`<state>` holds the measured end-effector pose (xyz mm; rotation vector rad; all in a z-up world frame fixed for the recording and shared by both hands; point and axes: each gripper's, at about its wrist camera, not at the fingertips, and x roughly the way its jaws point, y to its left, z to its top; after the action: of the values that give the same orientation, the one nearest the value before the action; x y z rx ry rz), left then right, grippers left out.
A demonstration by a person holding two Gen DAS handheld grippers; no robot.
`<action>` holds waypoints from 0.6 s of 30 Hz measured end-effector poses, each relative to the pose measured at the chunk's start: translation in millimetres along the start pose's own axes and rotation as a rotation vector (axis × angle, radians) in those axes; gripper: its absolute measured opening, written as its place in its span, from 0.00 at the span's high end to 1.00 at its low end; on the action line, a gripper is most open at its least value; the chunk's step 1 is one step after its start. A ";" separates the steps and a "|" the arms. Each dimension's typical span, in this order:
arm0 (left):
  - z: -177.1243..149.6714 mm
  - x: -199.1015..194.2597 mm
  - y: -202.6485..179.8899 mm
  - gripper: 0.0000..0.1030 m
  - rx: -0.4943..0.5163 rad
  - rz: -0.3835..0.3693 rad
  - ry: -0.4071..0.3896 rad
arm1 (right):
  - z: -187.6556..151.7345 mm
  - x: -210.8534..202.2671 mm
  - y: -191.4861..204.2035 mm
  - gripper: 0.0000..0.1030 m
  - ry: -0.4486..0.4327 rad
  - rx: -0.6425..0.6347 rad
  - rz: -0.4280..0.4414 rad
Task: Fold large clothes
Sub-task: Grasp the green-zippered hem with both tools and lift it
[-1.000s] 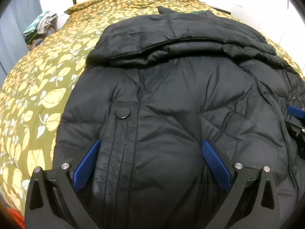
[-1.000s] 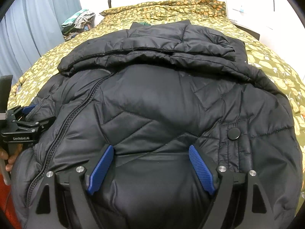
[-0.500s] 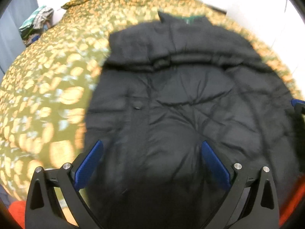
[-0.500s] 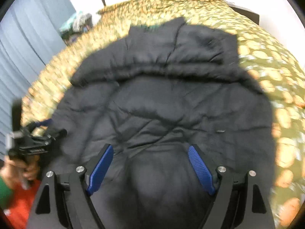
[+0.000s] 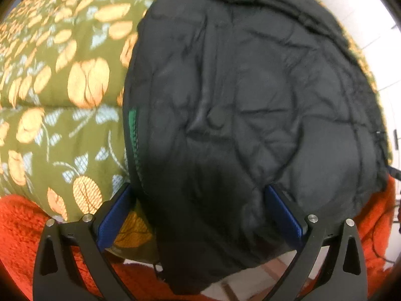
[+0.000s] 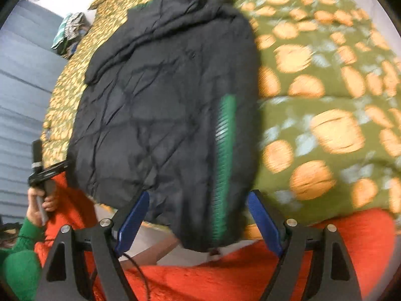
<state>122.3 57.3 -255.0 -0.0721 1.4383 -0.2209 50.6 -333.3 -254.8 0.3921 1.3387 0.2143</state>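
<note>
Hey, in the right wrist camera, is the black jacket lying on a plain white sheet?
No. The black jacket lies on an olive green bedspread printed with orange leaf shapes, not a plain white sheet.

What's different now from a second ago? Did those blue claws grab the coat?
No grab. Both grippers, left and right, pulled back toward the coat's hem at the bed edge, tilting downward. Both stayed open and the coat stayed flat.
</note>
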 end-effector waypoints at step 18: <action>-32.4 -9.4 16.0 0.70 -0.023 -0.119 0.160 | 15.0 -27.4 3.1 0.83 -0.050 0.077 0.181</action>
<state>91.0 77.5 -253.0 -0.1616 1.5983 -0.3134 59.3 -343.0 -226.3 0.5814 1.2654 0.3018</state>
